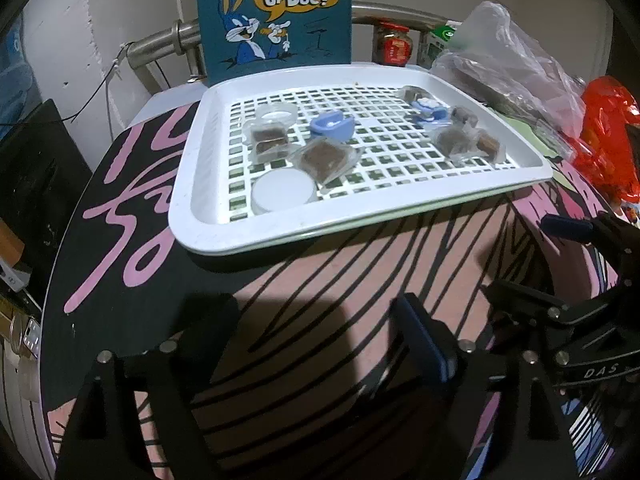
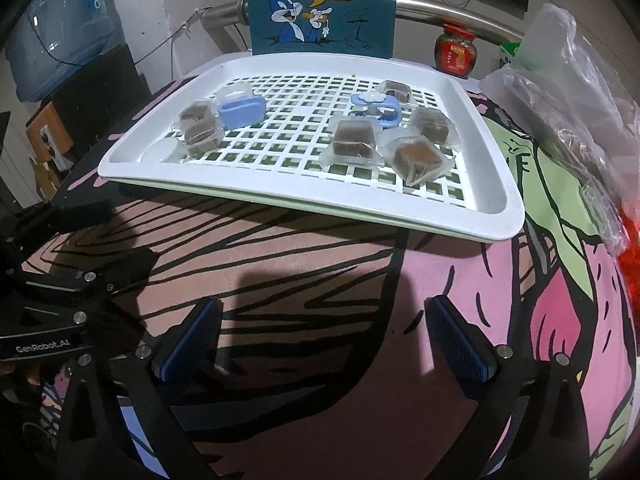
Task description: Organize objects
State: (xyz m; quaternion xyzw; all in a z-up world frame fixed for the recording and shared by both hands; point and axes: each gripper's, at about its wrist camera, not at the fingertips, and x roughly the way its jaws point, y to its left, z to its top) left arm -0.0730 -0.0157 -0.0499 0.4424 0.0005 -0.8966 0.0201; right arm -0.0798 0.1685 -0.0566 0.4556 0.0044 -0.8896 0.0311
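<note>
- Your left claw (image 1: pixel 320 344) hovers over the tabletop (image 1: pixel 340 280), jaws apart, holding nothing.
- The white tray (image 2: pixel 500 216) lies ahead; on its left side sit wrapped brown cubes (image 2: pixel 202 130), a blue piece (image 2: pixel 241 111) and a white lid (image 1: pixel 282 190).
- More cubes (image 2: pixel 416 156) lie on its right.
- Your right claw (image 2: pixel 324 344) hangs apart, empty.

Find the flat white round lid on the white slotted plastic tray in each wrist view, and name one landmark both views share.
Left wrist view: the flat white round lid lies at the near left of the white slotted plastic tray, fully visible.
Right wrist view: the lid sits at the tray's far left edge, mostly hidden behind wrapped brown cubes.
Shared landmark: the blue "What's Up Doc?" rabbit poster behind the tray.
</note>
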